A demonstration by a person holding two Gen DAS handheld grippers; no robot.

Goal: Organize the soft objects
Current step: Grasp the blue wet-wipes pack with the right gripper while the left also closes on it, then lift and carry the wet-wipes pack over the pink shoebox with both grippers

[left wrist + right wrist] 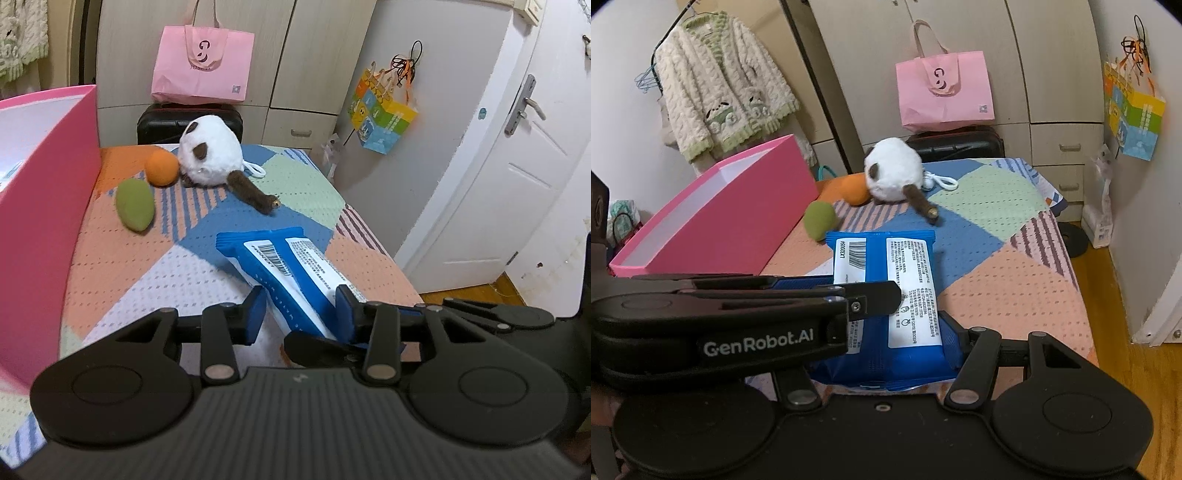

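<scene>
The left tongs clamp a blue and white packet between their blue pads, above a bed with a patchwork cover. Farther along the bed lie a green plush, an orange ball and a white and brown stuffed animal touching the ball. A pink box stands at the left edge.

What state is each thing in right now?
blue packet: held in both grippers, above the bed
left gripper: shut on packet
right gripper: shut on packet
pink box: open, on bed
plush toy: lying on bed
orange ball: touching plush
green toy: lying loose
door: closed
</scene>
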